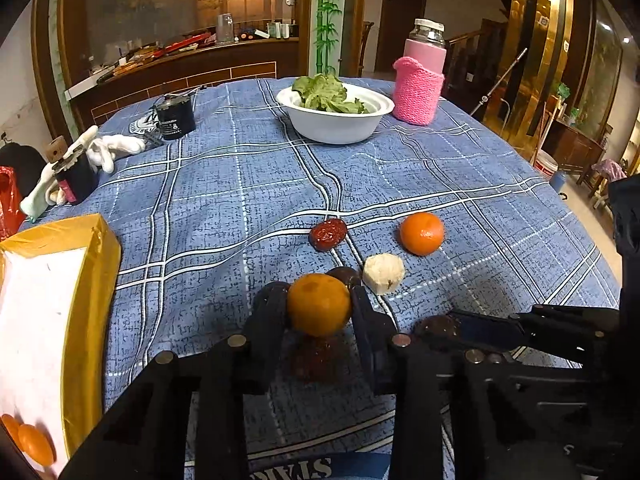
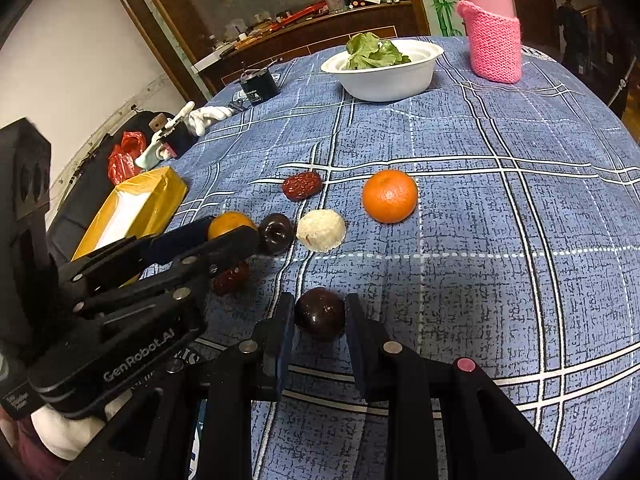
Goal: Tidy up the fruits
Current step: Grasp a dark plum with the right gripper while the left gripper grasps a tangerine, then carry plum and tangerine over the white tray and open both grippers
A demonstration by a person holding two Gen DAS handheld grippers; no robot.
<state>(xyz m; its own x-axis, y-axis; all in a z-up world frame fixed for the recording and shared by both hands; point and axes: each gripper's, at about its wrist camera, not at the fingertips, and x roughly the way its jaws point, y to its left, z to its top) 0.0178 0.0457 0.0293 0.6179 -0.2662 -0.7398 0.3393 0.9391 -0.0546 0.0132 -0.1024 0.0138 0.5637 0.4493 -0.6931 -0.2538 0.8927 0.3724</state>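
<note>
My left gripper is shut on an orange and holds it just above the blue cloth; it also shows in the right wrist view. A red date lies under it. My right gripper has its fingers around a dark plum, close on both sides. On the cloth lie a second dark plum, a white peeled fruit, another red date and a second orange. A yellow box with two oranges inside stands at the left.
A white bowl of greens, a pink-sleeved bottle, a black canister, white gloves and a dark can stand at the table's far side. The table edge falls off at the right.
</note>
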